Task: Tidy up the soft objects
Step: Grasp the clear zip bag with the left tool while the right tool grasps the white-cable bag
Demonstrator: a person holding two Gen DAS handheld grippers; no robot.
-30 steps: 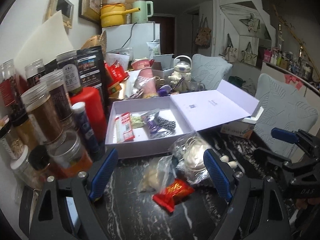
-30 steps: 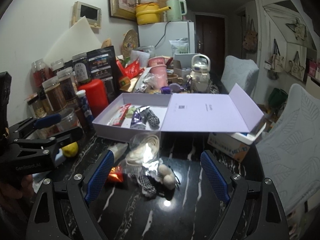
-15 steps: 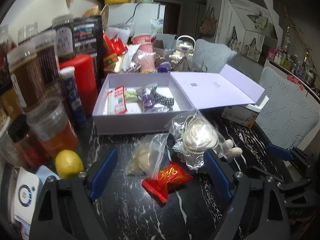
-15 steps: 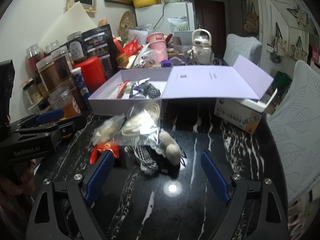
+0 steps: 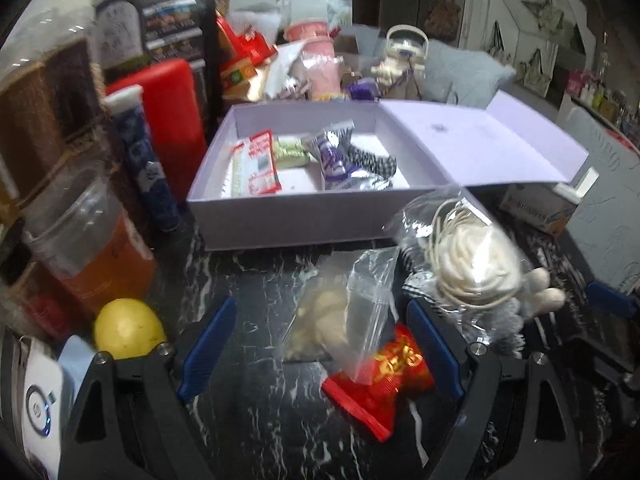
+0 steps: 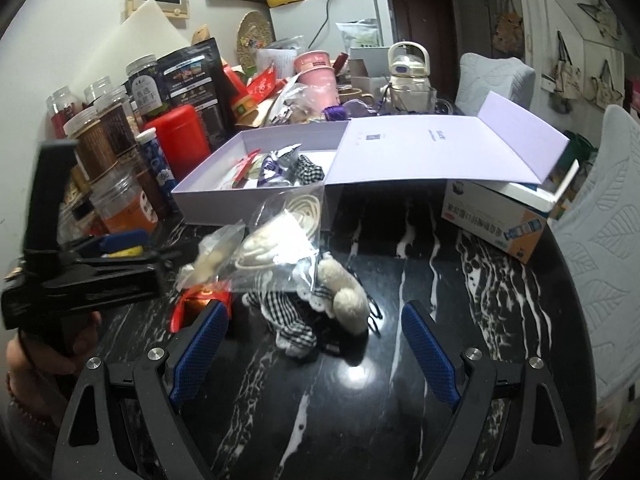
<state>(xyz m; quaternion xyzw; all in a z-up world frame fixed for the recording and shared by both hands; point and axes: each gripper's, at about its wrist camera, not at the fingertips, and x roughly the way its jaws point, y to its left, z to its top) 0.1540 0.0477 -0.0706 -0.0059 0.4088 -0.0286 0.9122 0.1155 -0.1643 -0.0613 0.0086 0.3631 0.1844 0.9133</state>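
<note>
An open lilac box on the black marble table holds snack packets and a checkered cloth piece. In front of it lie a clear zip bag with beige contents, a red packet and a bagged plush toy with checkered cloth. My left gripper is open, low over the zip bag and red packet. My right gripper is open, just in front of the plush toy. The left gripper also shows from the side in the right wrist view.
Jars, a red canister and a blue tube crowd the left edge. A lemon lies near my left finger. A blue-and-white carton sits under the box lid. Cushioned chairs stand at right.
Both grippers have dropped lower and moved in toward the soft items in front of the box. Both stay open. The items have not moved.
</note>
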